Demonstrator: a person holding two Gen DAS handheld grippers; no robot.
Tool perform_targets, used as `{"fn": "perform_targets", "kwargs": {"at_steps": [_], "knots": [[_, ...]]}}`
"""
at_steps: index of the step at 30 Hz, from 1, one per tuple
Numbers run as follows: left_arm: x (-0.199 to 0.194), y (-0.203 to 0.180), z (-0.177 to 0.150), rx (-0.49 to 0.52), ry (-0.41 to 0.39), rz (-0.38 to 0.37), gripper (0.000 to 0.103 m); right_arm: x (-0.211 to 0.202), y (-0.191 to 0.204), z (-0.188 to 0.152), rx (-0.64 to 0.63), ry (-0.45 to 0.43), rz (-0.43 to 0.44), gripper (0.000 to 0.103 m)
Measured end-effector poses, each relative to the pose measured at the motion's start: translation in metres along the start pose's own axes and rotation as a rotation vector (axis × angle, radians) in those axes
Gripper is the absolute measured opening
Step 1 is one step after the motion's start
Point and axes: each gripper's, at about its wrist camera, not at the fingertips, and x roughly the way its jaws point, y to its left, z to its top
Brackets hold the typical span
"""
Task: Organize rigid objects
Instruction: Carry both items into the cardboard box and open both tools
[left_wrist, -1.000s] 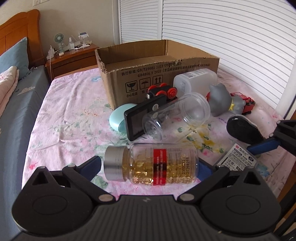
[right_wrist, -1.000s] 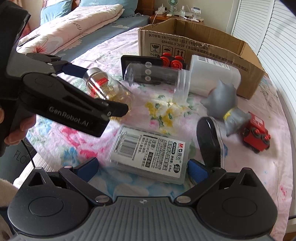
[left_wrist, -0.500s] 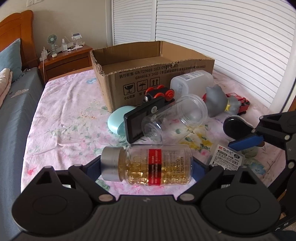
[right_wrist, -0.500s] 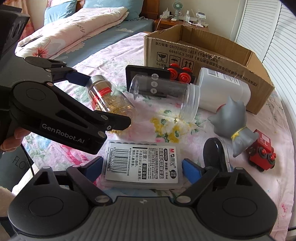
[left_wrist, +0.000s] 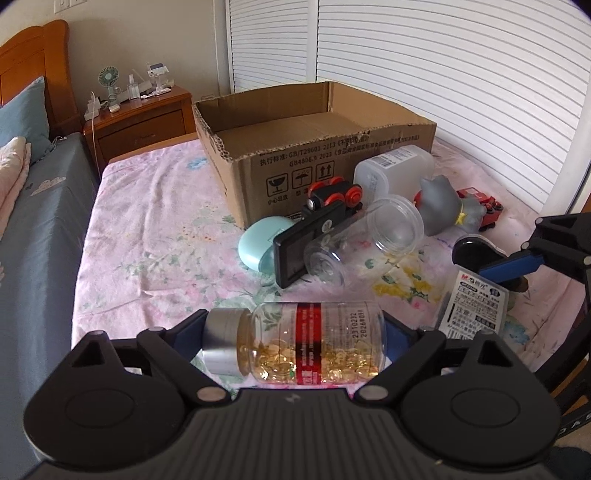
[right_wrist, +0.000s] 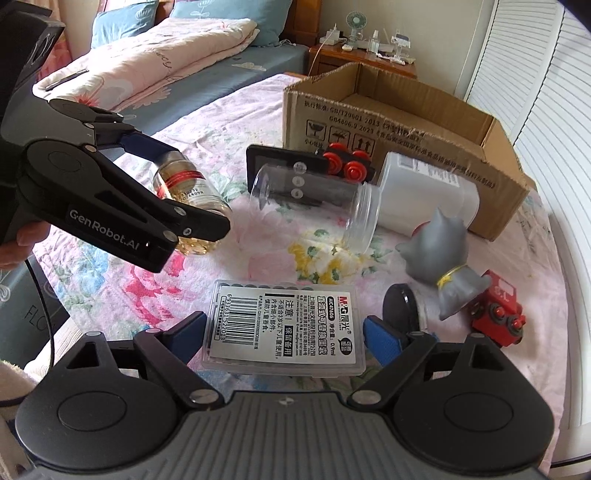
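Observation:
My left gripper (left_wrist: 295, 332) is shut on a clear bottle of golden capsules (left_wrist: 299, 341) with a red band and silver cap, held end to end above the bed; it also shows in the right wrist view (right_wrist: 186, 205). My right gripper (right_wrist: 284, 330) is open, its fingers either side of a clear flat refill case with a barcode label (right_wrist: 284, 328), which lies on the sheet. An open cardboard box (left_wrist: 295, 147) stands at the back.
On the floral sheet lie an empty clear jar (left_wrist: 365, 240), a black device (left_wrist: 310, 236), a teal case (left_wrist: 258, 240), a red-wheeled toy (left_wrist: 332, 192), a white container (left_wrist: 391, 170), a grey cat figure (right_wrist: 443, 254), a red toy train (right_wrist: 498, 314) and a black-lidded jar (right_wrist: 400, 306). A nightstand (left_wrist: 140, 118) stands behind.
My left gripper has lifted the capsule bottle higher off the sheet. My right gripper has moved forward until its fingers flank the refill case.

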Motion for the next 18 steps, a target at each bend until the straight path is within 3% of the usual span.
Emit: {"fn": "perform_targets", "kwargs": {"at_steps": [5, 11, 18], "knots": [[-0.014, 0.003, 0.019, -0.001, -0.001, -0.021, 0.093, -0.017, -0.009, 0.01, 0.0, -0.037, 0.015, 0.093], [-0.026, 0.003, 0.066, 0.04, -0.059, -0.003, 0.093, -0.04, -0.04, 0.033, 0.012, -0.113, -0.02, 0.093], [0.004, 0.009, 0.138, 0.07, -0.111, 0.017, 0.093, -0.049, -0.088, 0.068, 0.051, -0.19, -0.065, 0.093]]}}
